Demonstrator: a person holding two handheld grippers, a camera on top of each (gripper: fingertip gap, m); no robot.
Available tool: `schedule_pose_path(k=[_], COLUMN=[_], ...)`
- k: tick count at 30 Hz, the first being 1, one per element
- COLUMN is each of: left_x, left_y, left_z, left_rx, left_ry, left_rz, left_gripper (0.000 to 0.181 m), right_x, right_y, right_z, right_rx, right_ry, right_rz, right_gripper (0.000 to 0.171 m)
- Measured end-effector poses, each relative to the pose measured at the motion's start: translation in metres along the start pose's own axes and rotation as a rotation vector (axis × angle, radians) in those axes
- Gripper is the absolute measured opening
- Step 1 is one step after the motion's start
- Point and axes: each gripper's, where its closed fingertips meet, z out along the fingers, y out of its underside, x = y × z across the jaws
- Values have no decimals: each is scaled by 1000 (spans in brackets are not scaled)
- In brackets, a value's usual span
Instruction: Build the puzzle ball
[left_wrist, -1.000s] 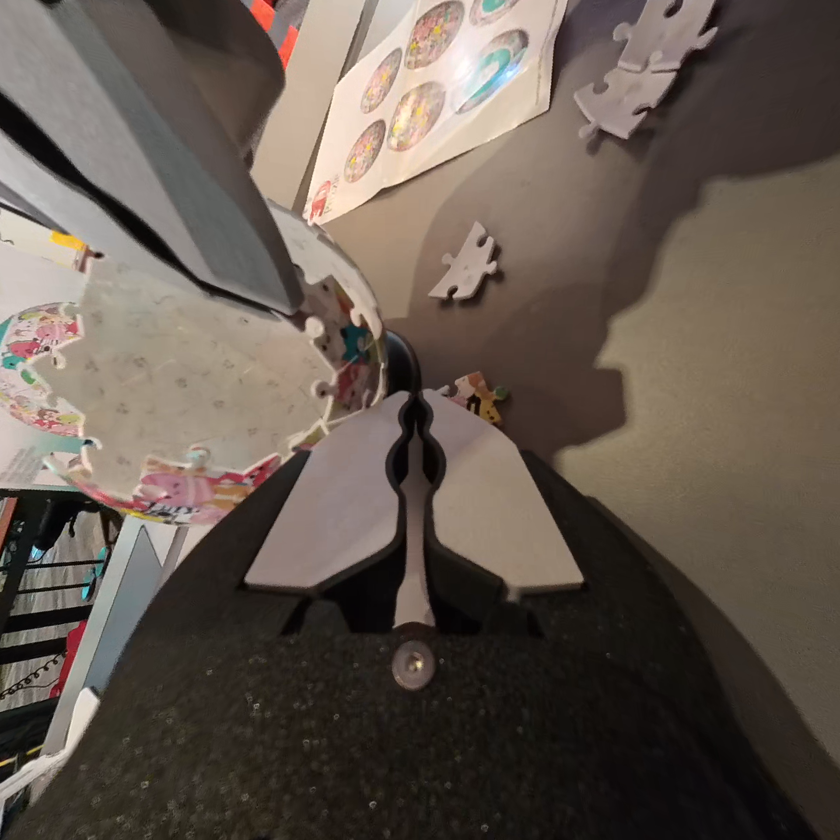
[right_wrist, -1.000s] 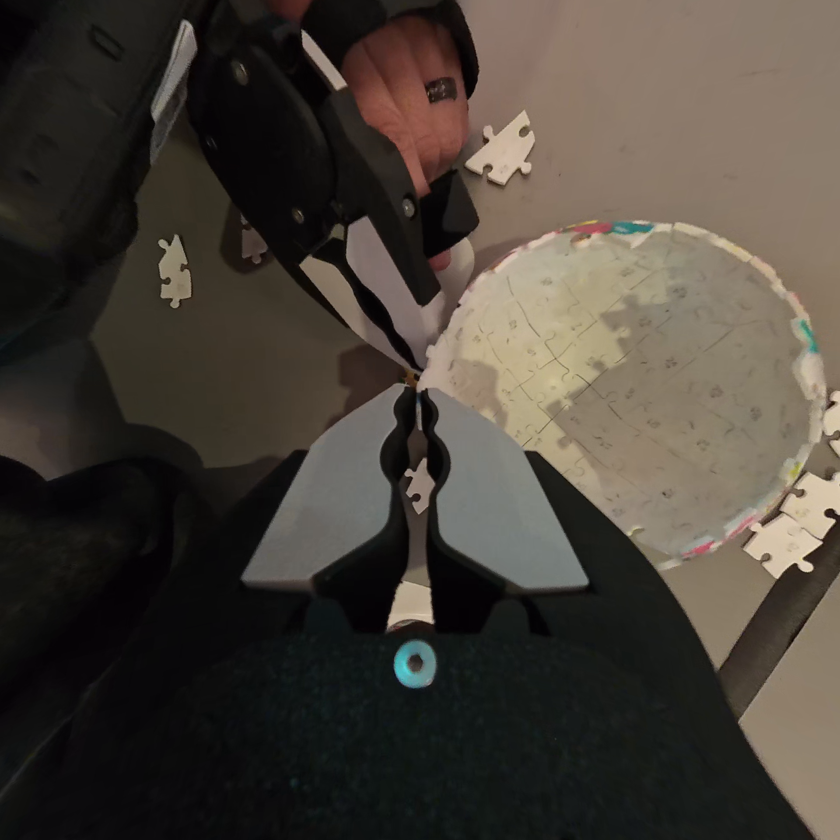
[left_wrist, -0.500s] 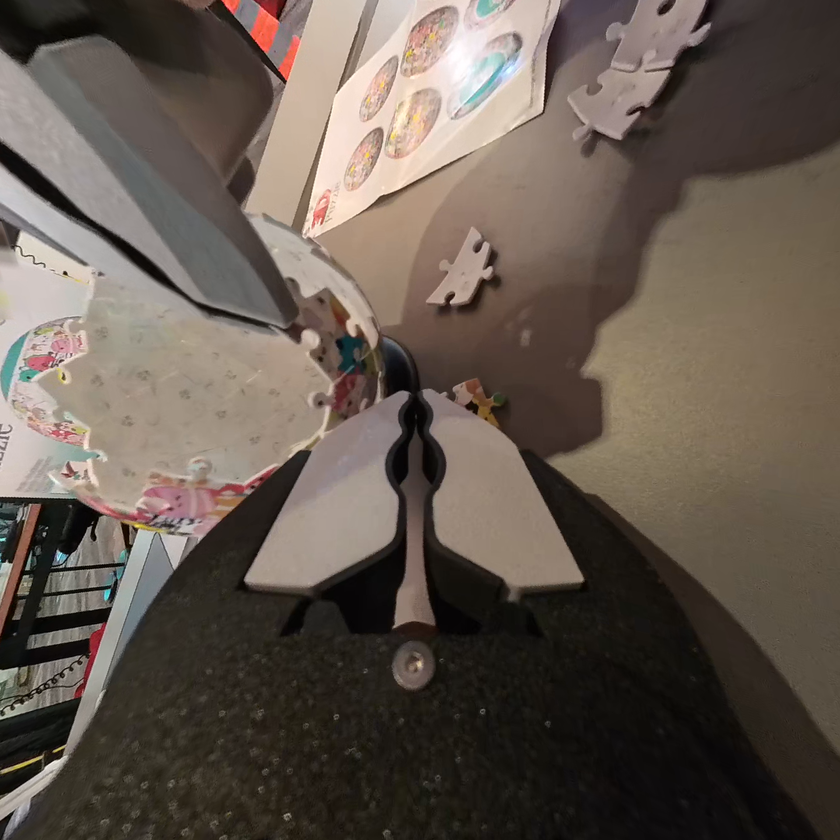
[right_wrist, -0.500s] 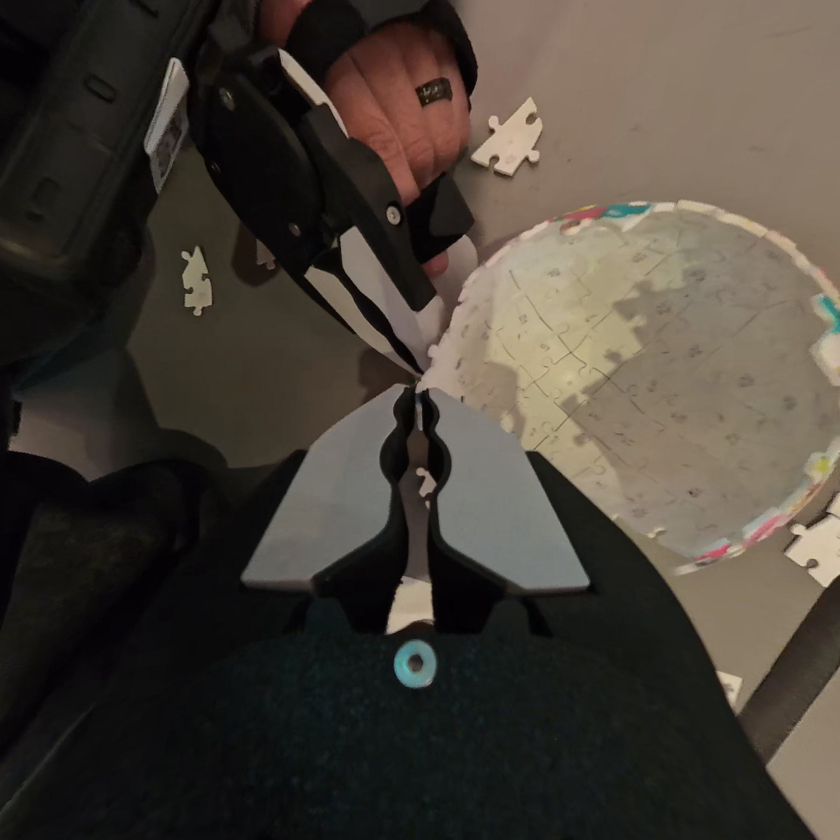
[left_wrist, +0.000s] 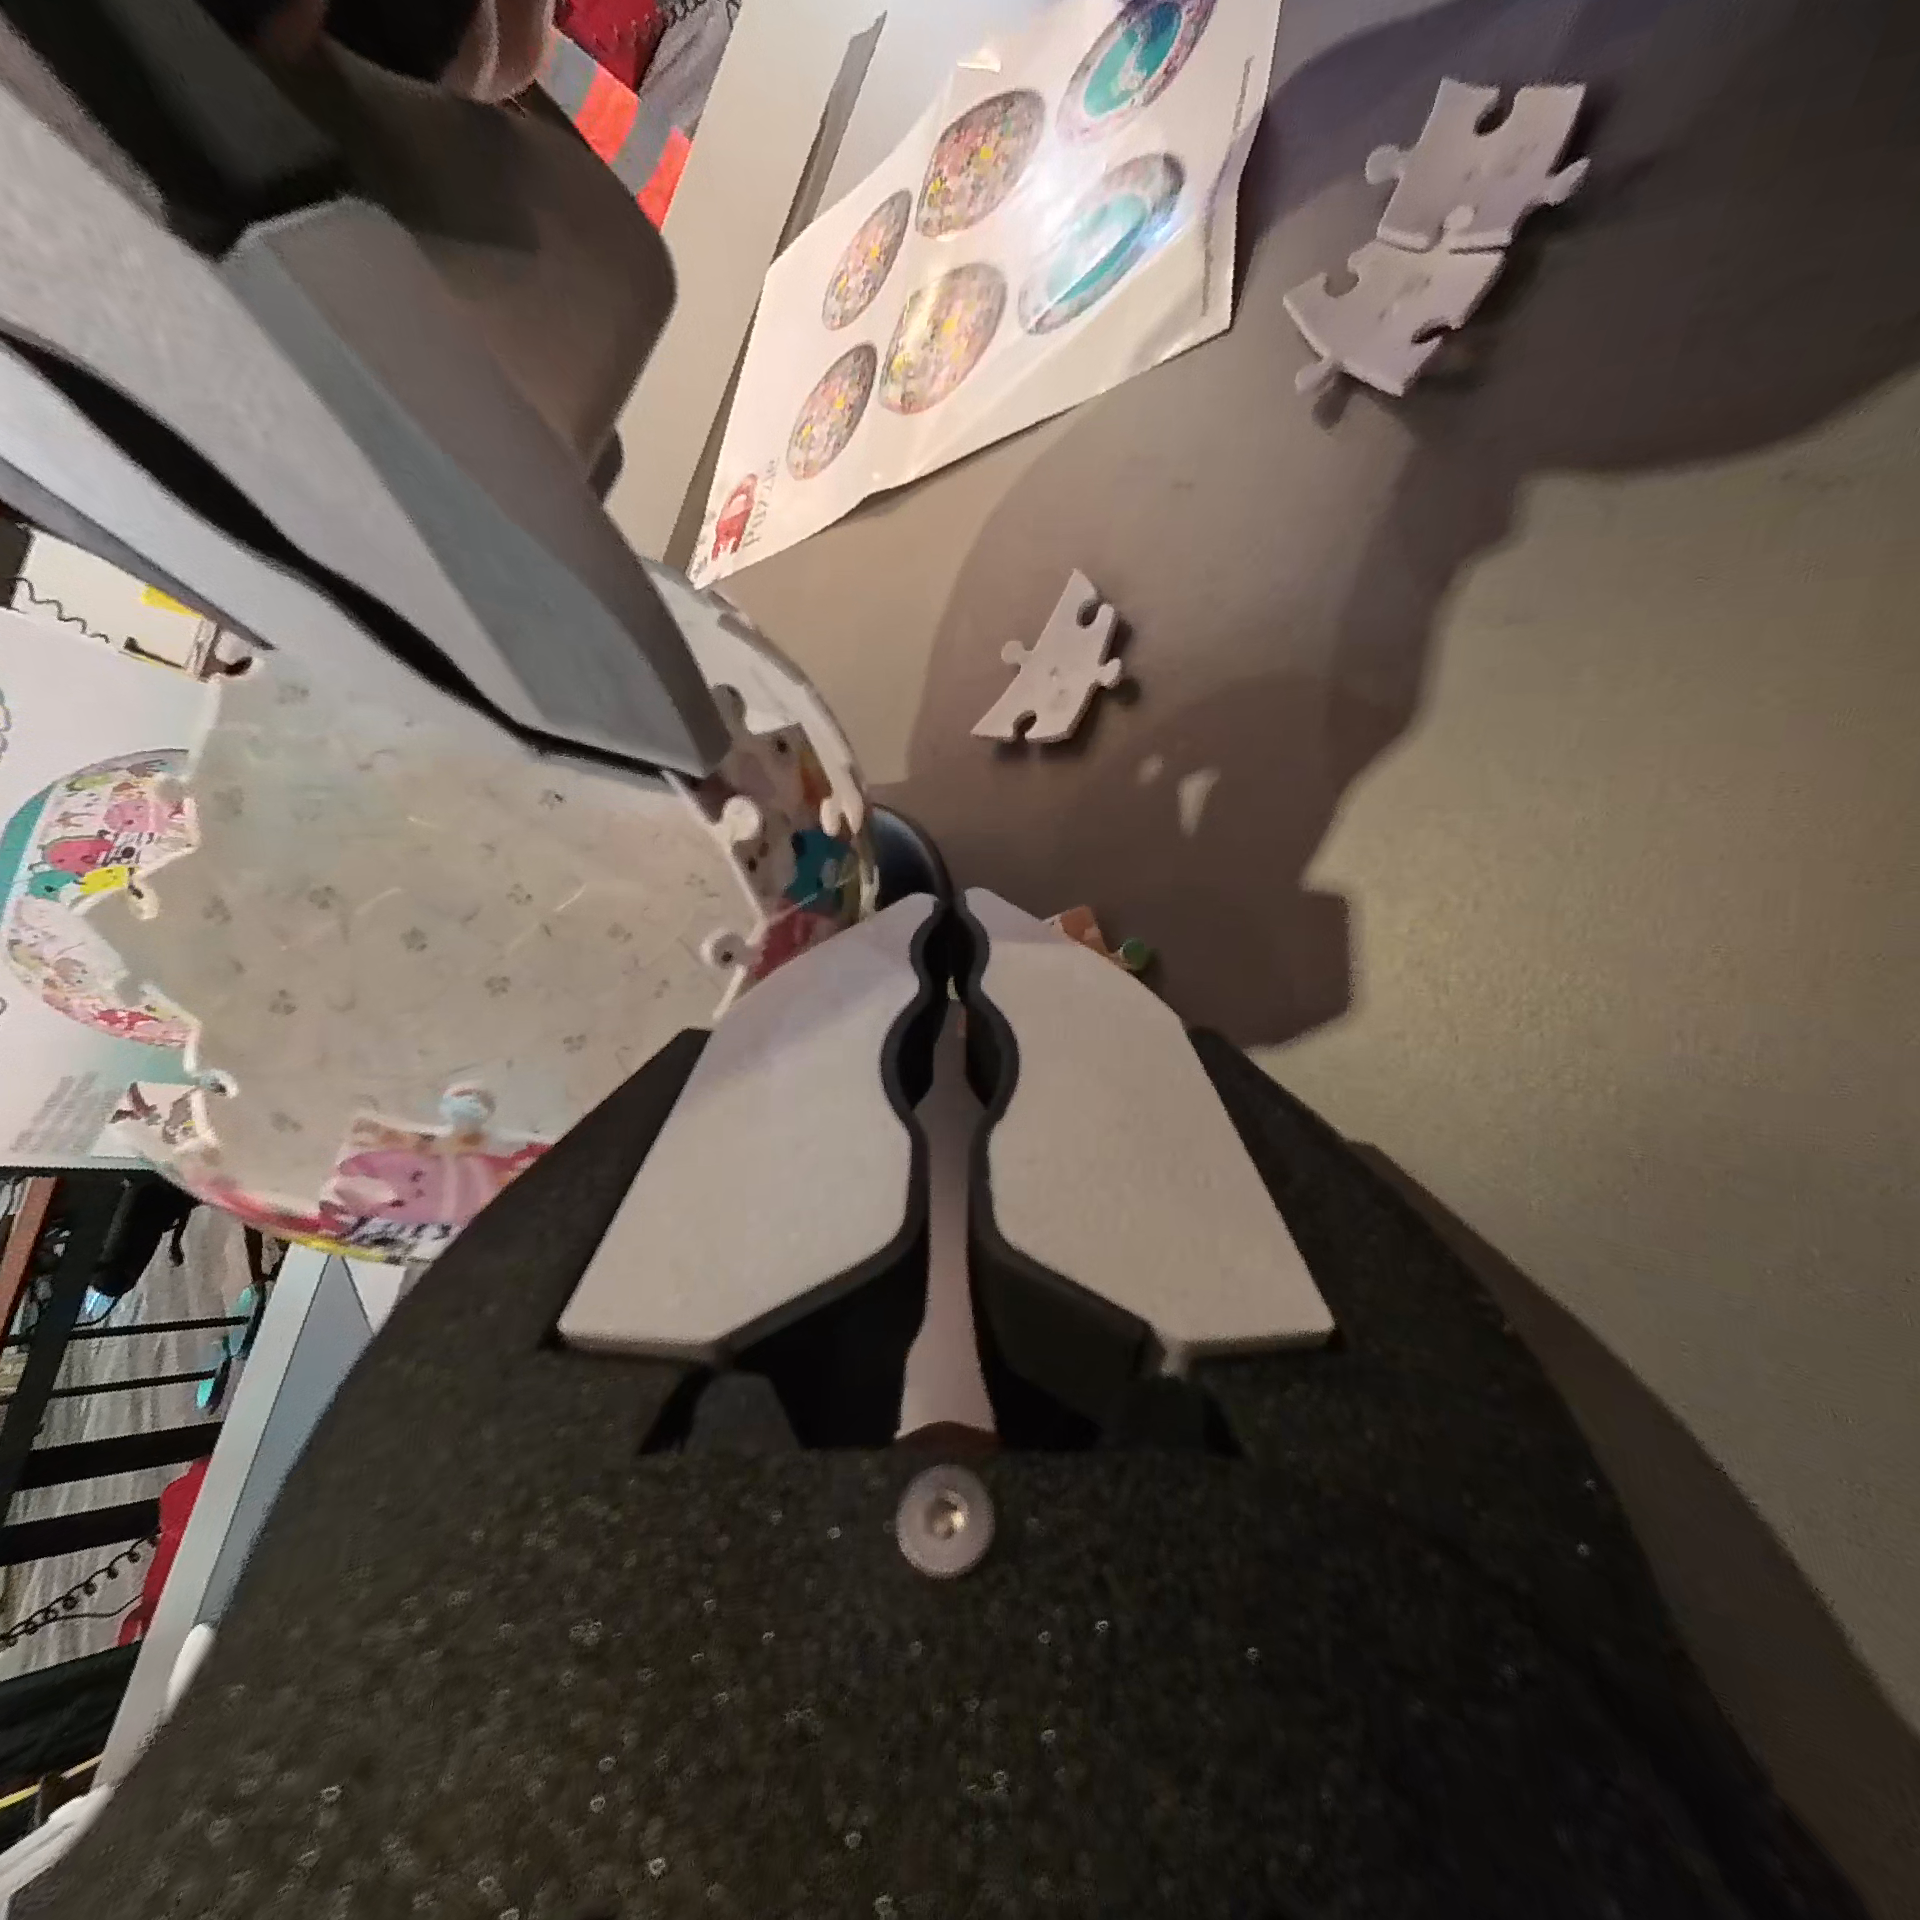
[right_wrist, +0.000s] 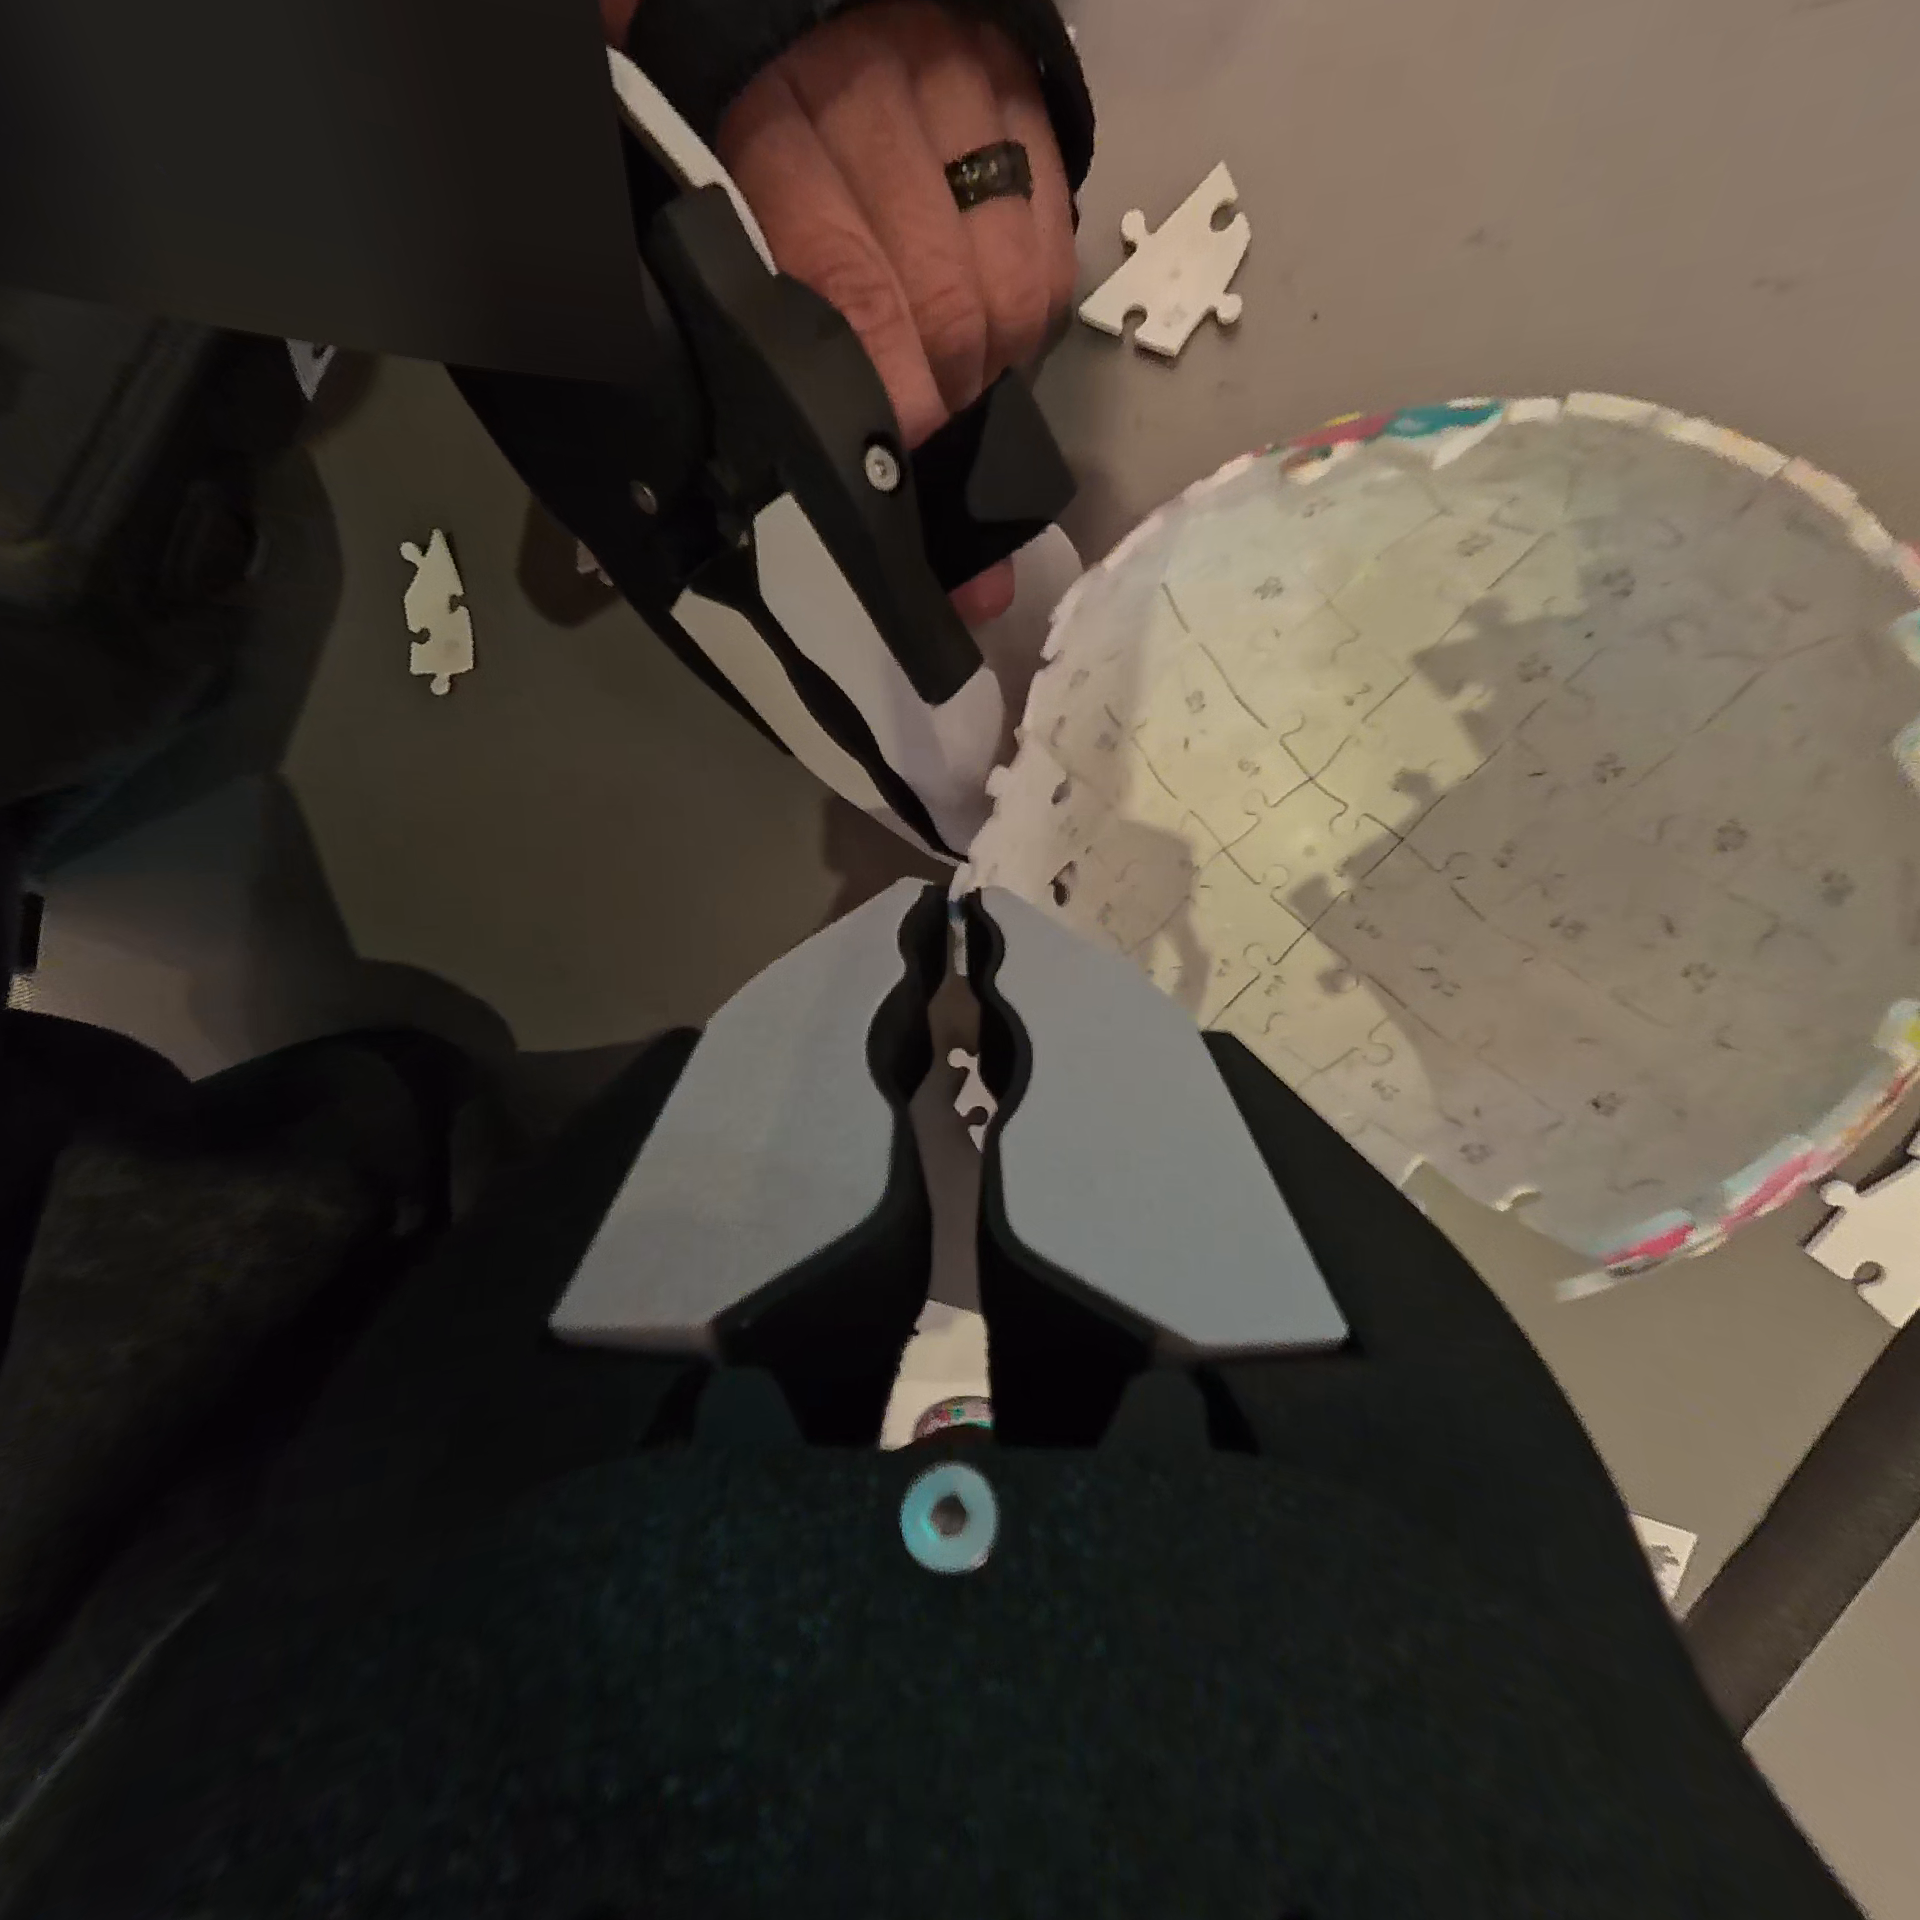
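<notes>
The grey counter (right_wrist: 1558, 156) fills both views, and on it sits the landmark: the half-built puzzle ball (right_wrist: 1507, 831), an open bowl-shaped shell showing its pale, numbered inside and a jagged, colourful rim. In the left wrist view the same shell (left_wrist: 416, 935) looms at the left, tilted, with its printed outer skin showing along the lower edge.

Beyond the ball in the left wrist view lies a printed sheet (left_wrist: 987, 291) with round pictures, flat on the counter. Farther out past the sheet, a joined pair of pale pieces (left_wrist: 1423, 239) rests face down.

The left gripper (right_wrist: 951, 847) reaches in from the upper left of the ball, a hand (right_wrist: 904, 208) with a dark ring wrapped around its handle. Its fingers are pressed together, with their tips right at the ball's near rim. Whether they pinch anything there cannot be told. In its own view the gripper (left_wrist: 954, 914) looks pressed together too, tips just beside the shell's edge.

The right gripper (right_wrist: 954, 909) meets the same spot on the rim from below, fingers drawn in tight with only a thin slit between them, a sliver of the rim showing in that slit. A real pinch on the rim cannot be confirmed.

Smaller things now: a single white piece (right_wrist: 1174, 270) lies above the ball beside the hand, another (right_wrist: 436, 613) sits well to the left, and one (left_wrist: 1049, 675) lies just beyond the ball in the left wrist view.
</notes>
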Motion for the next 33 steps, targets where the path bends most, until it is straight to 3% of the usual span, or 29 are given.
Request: schedule_pose_path(k=[15, 33], left_x=[1, 2], left_y=[2, 3], left_z=[2, 1], left_rx=[-13, -10], left_ry=[7, 12], left_rz=[5, 10], left_gripper=[0, 0], right_x=[-2, -4], right_y=[0, 2], right_z=[-5, -5], right_rx=[-104, -295], right_ry=[49, -112], right_rz=[-35, -61], right_gripper=[2, 2])
